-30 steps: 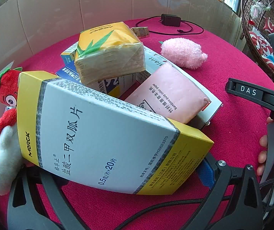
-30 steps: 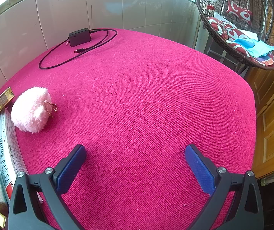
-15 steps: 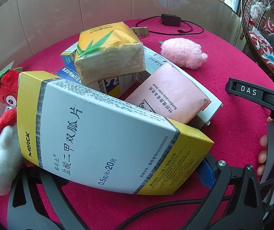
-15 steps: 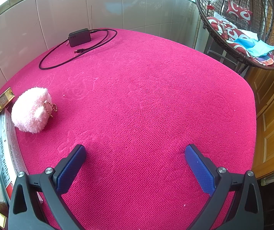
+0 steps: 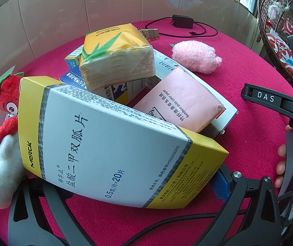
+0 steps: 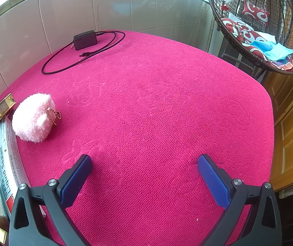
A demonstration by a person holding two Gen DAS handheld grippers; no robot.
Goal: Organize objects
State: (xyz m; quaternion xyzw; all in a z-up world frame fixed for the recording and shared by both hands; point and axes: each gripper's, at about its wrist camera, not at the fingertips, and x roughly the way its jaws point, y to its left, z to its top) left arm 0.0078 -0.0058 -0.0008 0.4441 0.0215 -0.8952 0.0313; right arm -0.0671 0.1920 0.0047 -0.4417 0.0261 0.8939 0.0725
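The white-and-yellow cardboard medicine box (image 5: 105,143) is clamped between the left gripper (image 5: 113,186) fingers; it is best set down flat, clear of the pile. The right gripper (image 6: 144,176) fingers are spread wide, empty, above the magenta cloth surface (image 6: 156,102).

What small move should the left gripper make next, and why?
Probably carry the Merck box, gripped in the left gripper, to the bare red cloth and set it down; the right gripper is open and holds nothing.

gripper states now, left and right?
Left gripper: shut on the yellow-and-white Merck box.
Right gripper: open, empty, over the pink tablecloth.
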